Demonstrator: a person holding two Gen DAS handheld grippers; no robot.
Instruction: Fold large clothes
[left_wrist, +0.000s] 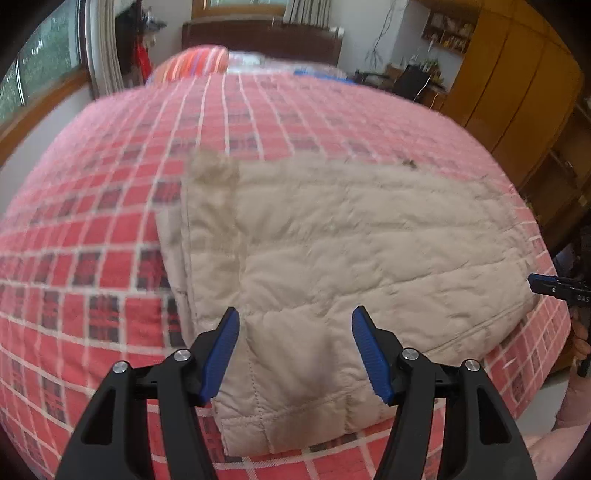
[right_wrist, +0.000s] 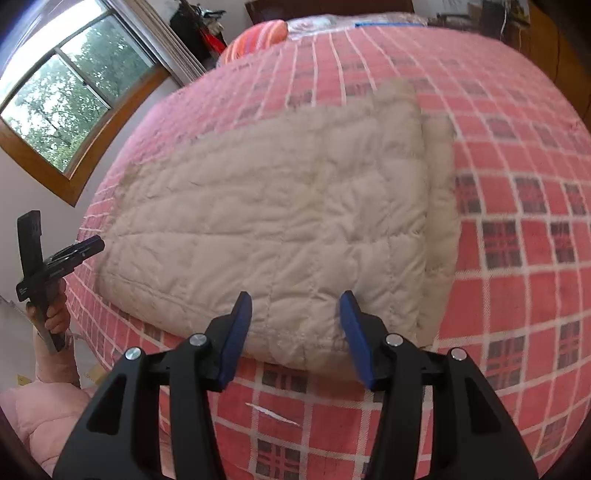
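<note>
holding both grippers above beige quilted jacket (left_wrist: 332, 258), which lies folded flat on red plaid bedspread (left_wrist: 92, 221). our left gripper (left_wrist: 295, 350) hovers over jacket's near edge, jaws spread wide, nothing between. our right gripper (right_wrist: 295, 336) likewise gaping, empty, above jacket's near edge. striped pillow (right_wrist: 258, 37) far off at headboard.

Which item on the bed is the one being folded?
Look at the bed with the red plaid bedspread. Near its front edge lies a beige quilted jacket, folded into a rough rectangle. It is the only pale, puffy, stitched thing there; the striped pillow sits far back.
</note>
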